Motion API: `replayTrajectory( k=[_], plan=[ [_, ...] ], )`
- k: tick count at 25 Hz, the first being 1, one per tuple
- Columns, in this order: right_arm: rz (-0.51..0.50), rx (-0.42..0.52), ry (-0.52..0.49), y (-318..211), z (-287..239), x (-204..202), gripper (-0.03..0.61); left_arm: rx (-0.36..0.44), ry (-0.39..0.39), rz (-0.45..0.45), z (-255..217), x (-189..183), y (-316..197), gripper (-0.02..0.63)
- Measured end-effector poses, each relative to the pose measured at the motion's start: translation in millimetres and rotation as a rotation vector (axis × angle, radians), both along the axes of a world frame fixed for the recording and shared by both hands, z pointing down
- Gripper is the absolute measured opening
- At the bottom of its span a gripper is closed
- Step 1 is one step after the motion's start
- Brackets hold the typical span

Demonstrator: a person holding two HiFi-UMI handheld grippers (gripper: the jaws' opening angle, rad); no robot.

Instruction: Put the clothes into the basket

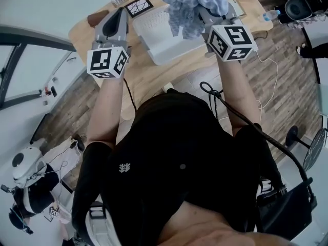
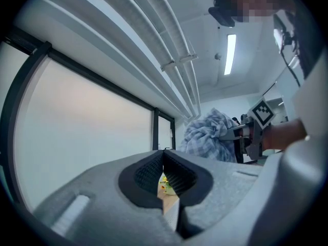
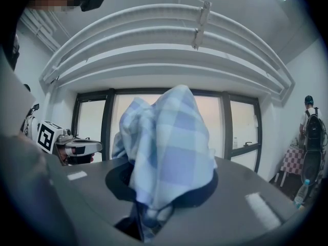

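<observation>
A blue and white plaid garment [image 1: 188,4] hangs bunched from my right gripper [image 1: 206,12], which is shut on it and held high above the white basket [image 1: 160,46]. In the right gripper view the cloth [image 3: 169,142] fills the jaws and drapes over them, hiding the pads. My left gripper [image 1: 119,18] is raised to the left of the basket, shut with nothing in it; in its own view the pads [image 2: 154,170] meet at the tip. That view also shows the cloth [image 2: 207,135] and the right gripper [image 2: 246,133] off to the right.
The basket stands on a wooden table [image 1: 148,83]. A dark tile with a white pattern [image 1: 139,5] lies behind the basket. A water bottle [image 1: 269,15] lies at the far right. Cables trail over the wooden floor [image 1: 287,91]. A person [image 3: 311,132] stands far right.
</observation>
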State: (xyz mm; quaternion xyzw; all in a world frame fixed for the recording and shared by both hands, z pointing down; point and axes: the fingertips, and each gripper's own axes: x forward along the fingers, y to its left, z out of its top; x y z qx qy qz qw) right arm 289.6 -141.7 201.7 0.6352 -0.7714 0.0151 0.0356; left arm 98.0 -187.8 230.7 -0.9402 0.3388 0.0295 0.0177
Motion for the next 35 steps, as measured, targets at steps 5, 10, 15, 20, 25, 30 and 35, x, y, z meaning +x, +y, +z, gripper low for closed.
replayTrajectory(
  k=[5, 10, 15, 20, 25, 30, 35],
  plan=[
    [0.001, -0.032, -0.012, -1.0, 20.8, 9.6, 0.123, -0.013, -0.010, -0.001, 9.5, 10.2, 0.5, 0.000],
    [-0.004, -0.065, -0.032, 1.2, 45.9, 14.4, 0.123, -0.032, -0.022, -0.011, 23.5, 14.1, 3.3, 0.000],
    [-0.018, -0.124, -0.044, -10.2, 81.9, 9.4, 0.123, -0.069, -0.044, -0.019, 45.1, 13.8, -3.9, 0.000],
    [-0.023, -0.171, -0.052, -10.6, 112.0, 3.1, 0.123, -0.092, -0.056, -0.019, 61.5, 10.2, -6.0, 0.000],
    [-0.024, -0.231, -0.065, -13.1, 149.0, 12.0, 0.123, -0.124, -0.067, -0.022, 86.6, 19.8, -14.1, 0.000],
    [-0.034, -0.267, -0.076, -16.3, 173.0, 14.7, 0.123, -0.141, -0.073, -0.019, 103.4, 27.3, -18.7, 0.000],
    [-0.055, -0.296, -0.066, -10.2, 182.6, 4.3, 0.124, -0.148, -0.089, -0.010, 110.1, 25.9, -8.4, 0.000]
  ],
)
